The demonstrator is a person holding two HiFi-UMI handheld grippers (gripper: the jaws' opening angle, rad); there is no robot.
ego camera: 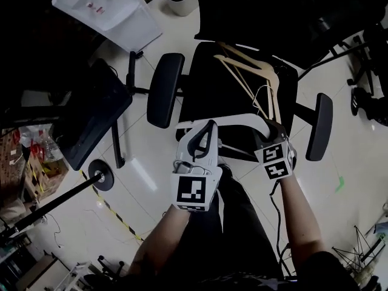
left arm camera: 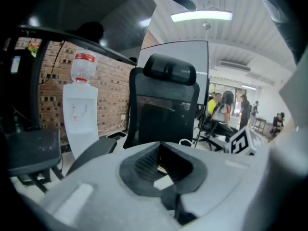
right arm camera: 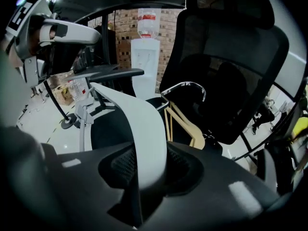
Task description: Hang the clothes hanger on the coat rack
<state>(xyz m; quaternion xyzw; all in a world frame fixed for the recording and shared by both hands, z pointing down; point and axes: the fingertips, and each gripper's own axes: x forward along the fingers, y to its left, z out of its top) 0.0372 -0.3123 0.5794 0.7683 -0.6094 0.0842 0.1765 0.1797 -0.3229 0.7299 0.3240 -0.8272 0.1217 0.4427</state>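
Your right gripper (ego camera: 270, 126) has its jaws closed on the white hanger (right arm camera: 139, 129), gripping the broad curved band near one end. The rest of the band arcs out to your left, just above the front of the chair (ego camera: 203, 90). Your left gripper (ego camera: 195, 132) sits near the hanger's far end with its jaws drawn nearly together. A pale scrap shows in the gap, but nothing seems held there. Wooden hangers (ego camera: 248, 65) lie piled on the seat right behind your grip, and a metal hook (right arm camera: 185, 85) stands up among them.

The main risk is that hook. Lift straight back and the white band may catch it and drag the pile off the seat. You also hold the hanger off-centre, so it will likely swing and twist in the jaws as it comes clear (steady the free end with the left if it does). An armrest on either side could clip it too. No coat rack can be made out here, so find it before you swing round
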